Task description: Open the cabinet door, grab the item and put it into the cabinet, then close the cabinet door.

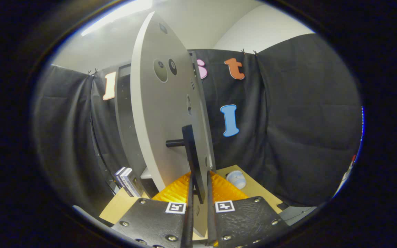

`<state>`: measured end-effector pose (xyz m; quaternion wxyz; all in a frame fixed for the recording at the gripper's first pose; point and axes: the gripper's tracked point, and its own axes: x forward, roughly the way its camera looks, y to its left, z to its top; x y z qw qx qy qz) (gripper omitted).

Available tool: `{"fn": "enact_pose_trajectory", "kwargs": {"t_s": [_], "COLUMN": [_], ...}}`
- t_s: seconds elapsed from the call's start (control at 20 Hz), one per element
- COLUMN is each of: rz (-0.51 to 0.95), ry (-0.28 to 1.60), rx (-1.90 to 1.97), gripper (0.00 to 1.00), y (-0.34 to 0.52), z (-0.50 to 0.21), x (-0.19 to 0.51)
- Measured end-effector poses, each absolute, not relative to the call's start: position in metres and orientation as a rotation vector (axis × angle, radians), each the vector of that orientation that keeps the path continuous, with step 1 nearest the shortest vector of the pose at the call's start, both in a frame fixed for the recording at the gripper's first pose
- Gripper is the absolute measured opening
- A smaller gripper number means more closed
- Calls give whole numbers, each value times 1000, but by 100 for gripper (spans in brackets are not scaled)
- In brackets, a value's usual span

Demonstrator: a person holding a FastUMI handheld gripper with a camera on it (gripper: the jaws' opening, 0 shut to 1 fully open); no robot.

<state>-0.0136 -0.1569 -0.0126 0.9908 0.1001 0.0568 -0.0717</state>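
Observation:
The pale grey cabinet door (pixel 164 113) stands swung out toward me and I see it almost edge-on. Its black bar handle (pixel 189 144) runs down between my fingers. My gripper (pixel 199 181) is shut on the lower part of that handle, with both fingers pressing its sides. Behind the door to the left is the cabinet body (pixel 124 113), its inside dark. A small white and blue soft toy (pixel 237 179) lies on the wooden table (pixel 257 191), to the right of the door and just beyond my right finger.
Two books (pixel 126 181) stand at the foot of the cabinet, left of the door. Black cloth walls close in behind and on both sides. The table's front edge runs just under my fingers.

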Motion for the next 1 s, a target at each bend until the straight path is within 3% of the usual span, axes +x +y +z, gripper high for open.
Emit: {"fn": "enact_pose_trajectory", "kwargs": {"t_s": [0.15, 0.25, 0.7, 1.0], "rz": [-143, -159, -254, -233], "ry": [84, 80, 72, 65], "rx": [185, 160, 188, 259], "gripper": [17, 11, 10, 10], "y": [-181, -201, -273, -274], "z": [-8, -9, -15, -18], "x": [-15, -21, -30, -34]}}
